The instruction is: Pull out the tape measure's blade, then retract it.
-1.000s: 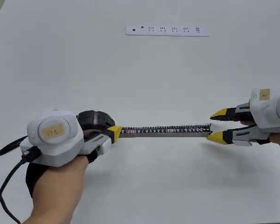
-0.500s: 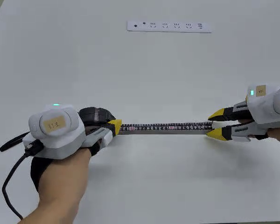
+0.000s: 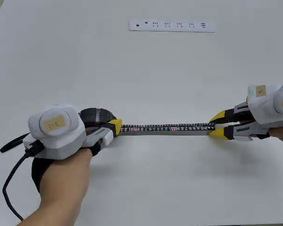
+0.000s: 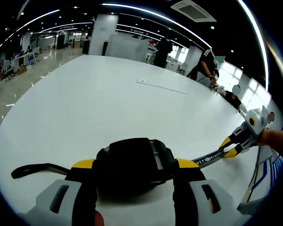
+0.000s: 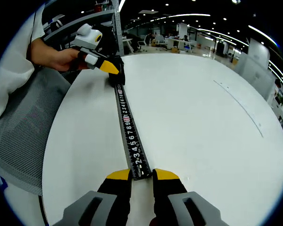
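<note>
The black tape measure case (image 3: 97, 117) is clenched between the yellow-tipped jaws of the left hand-held gripper (image 3: 110, 132), which is held in a hand (image 3: 61, 181) at the near left of the white surface (image 3: 141, 80). In the left gripper view the case is seen gripped from both sides, one jaw on each flank. Whether it rests on the surface or is held just above it cannot be told.

The blade (image 3: 165, 127) is drawn out of the case towards the right and is stretched in a straight, roughly level line, with its printed numerals facing up. Its far end is grasped by the right hand-held gripper (image 3: 217, 125). In the right gripper view the blade's tip is seen pinched between the two yellow jaw tips, with the lowest numbers nearest them. The two grippers are well apart, joined by the blade.

A black strap (image 3: 12, 142) lies on the surface just left of the left hand-held gripper, and a black cable (image 3: 8, 188) is plugged into the back of that gripper. A white power strip (image 3: 171, 25) lies at the far side of the surface, well apart from the tape.
</note>
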Demonstrator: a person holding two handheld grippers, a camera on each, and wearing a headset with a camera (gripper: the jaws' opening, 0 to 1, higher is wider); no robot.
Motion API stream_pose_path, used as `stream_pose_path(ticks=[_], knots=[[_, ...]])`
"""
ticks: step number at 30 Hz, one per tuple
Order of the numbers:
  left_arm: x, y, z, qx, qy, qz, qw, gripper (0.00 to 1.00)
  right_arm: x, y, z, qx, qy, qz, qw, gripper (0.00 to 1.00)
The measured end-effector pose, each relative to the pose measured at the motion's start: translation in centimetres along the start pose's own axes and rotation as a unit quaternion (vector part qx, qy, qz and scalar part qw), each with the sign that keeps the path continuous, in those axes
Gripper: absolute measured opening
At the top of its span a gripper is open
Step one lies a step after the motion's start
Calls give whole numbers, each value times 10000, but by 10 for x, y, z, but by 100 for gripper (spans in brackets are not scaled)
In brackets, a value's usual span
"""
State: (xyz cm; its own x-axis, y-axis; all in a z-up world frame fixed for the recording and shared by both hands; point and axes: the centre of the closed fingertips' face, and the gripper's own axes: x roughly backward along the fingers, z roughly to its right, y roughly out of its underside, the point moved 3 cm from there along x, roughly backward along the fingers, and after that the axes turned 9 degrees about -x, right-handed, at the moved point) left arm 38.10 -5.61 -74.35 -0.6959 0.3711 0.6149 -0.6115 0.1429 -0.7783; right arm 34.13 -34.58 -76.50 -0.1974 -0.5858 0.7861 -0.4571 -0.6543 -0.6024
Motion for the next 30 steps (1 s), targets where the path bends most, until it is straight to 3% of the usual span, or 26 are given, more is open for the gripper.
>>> stream_pose_path(ticks=[30], knots=[[-2,2,-2,-26,-32,-95,9999,59,-2,-1,1,120,73,32,9999,12]])
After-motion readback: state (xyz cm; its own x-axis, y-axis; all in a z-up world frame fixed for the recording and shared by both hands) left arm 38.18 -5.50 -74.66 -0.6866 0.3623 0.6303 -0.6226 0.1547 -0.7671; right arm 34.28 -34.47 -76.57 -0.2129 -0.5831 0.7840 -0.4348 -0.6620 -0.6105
